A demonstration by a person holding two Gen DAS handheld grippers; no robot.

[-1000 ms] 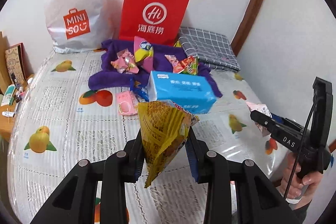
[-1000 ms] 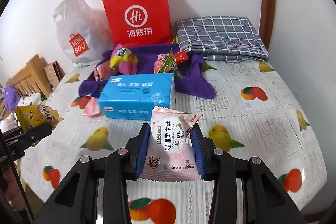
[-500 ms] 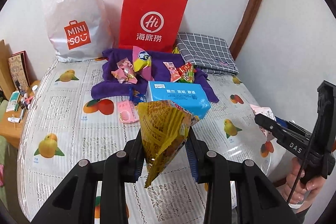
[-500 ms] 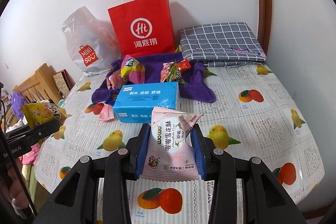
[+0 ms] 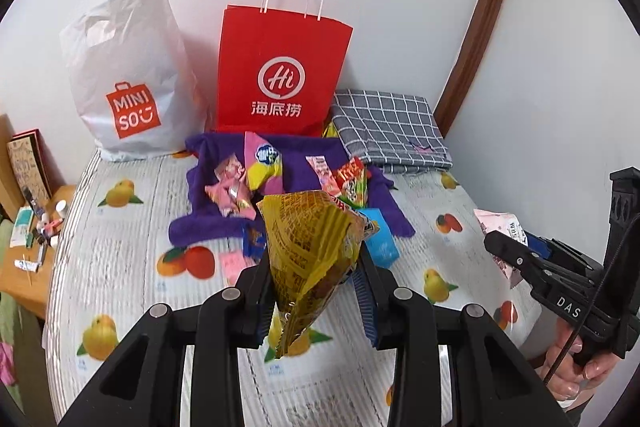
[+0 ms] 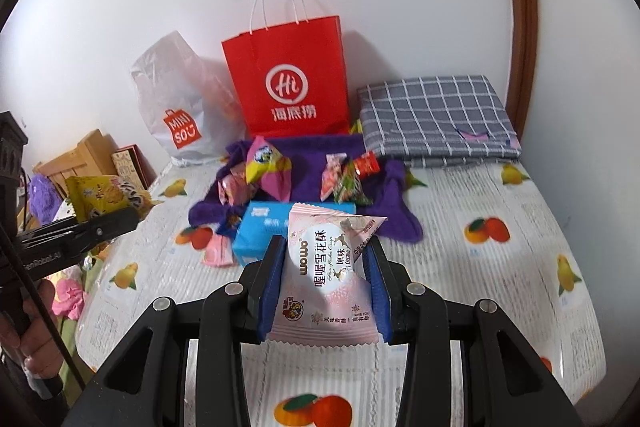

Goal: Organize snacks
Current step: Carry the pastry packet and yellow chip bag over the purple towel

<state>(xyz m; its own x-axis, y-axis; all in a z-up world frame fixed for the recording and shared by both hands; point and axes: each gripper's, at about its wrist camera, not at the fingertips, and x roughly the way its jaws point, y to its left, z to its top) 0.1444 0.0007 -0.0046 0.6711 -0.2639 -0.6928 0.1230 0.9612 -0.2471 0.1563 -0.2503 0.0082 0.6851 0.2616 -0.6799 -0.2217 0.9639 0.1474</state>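
My left gripper (image 5: 314,291) is shut on a yellow snack packet (image 5: 312,255), held high above the table; it also shows in the right wrist view (image 6: 102,199). My right gripper (image 6: 324,283) is shut on a pink snack packet (image 6: 326,279), also held above the table; it shows at the right of the left wrist view (image 5: 500,231). Several loose snacks (image 5: 256,179) lie on a purple cloth (image 6: 308,151) at the back. A red paper bag (image 5: 280,75) and a white Miniso bag (image 5: 128,79) stand against the wall.
A blue tissue box (image 6: 260,231) sits in front of the cloth, with a small pink packet (image 6: 216,251) beside it. A folded grey checked cloth (image 6: 436,115) lies at the back right. A wooden side table (image 5: 24,251) with small items stands left.
Both grippers have risen and pulled back from the table, still holding their packets; the table and bags look farther and lower now.
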